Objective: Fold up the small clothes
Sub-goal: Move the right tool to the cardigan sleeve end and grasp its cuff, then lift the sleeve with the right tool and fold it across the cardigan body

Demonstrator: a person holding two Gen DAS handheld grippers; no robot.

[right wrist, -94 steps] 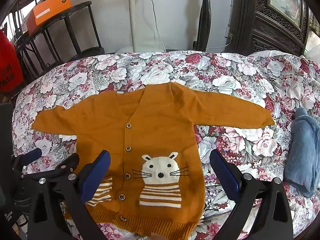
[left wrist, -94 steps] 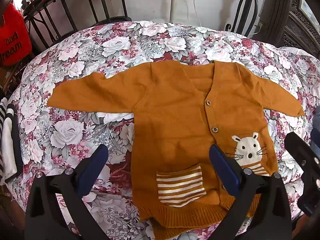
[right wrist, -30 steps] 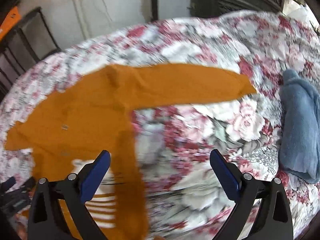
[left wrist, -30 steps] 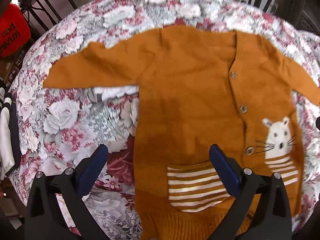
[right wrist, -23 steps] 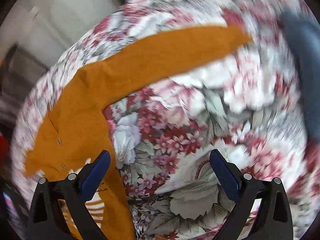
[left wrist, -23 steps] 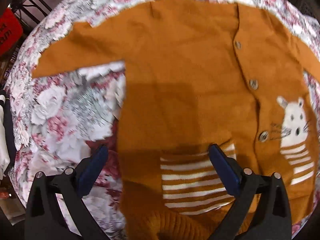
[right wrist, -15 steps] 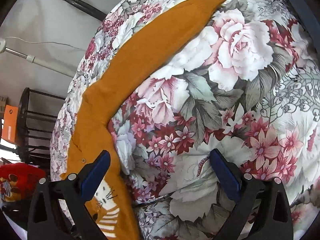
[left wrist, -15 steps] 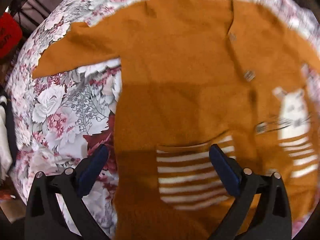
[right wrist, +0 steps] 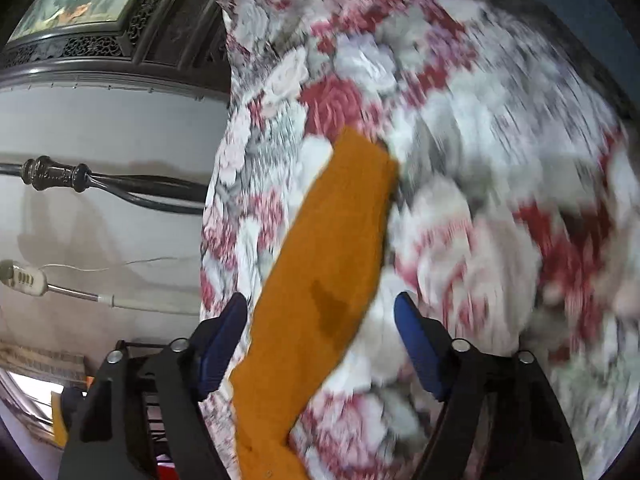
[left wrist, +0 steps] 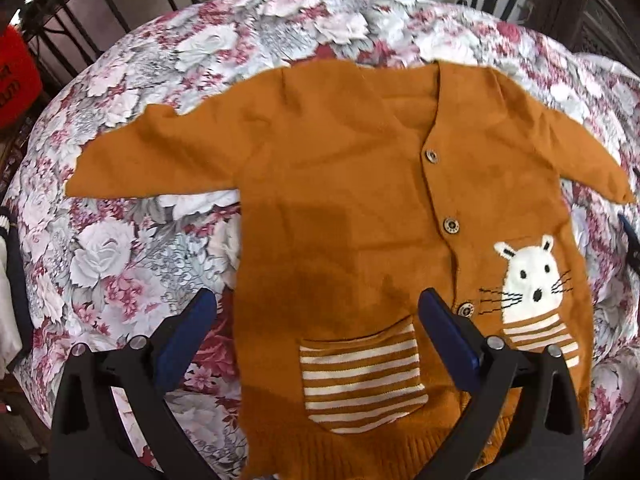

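1. We're in a cluttered room: pale wall behind, dark metal rack at the back left, carved dark wood furniture off to the side, something red at the far left.
2. The surface is a bed under a floral bedspread, roses in pink, red and grey. It looks soft and slightly domed, so expect some give under any press.
3. The orange cardigan lies flat, front up, buttoned, both sleeves spread wide. Striped pocket and white mouse motif sit near the hem.
4. The left hand-held gripper hovers over the lower body of the cardigan, jaws wide apart, nothing in them.
5. The right hand-held gripper straddles one sleeve, jaws apart on either side of it, not pinching. This view is blurred.
6. Handling, as I judge it: light, limp knit, a bit grippy, nothing fragile. It'll drape and stretch rather than hold shape.
7. Best hold looks like the sleeve near its cuff, pinched through both layers, then carried across the chest.
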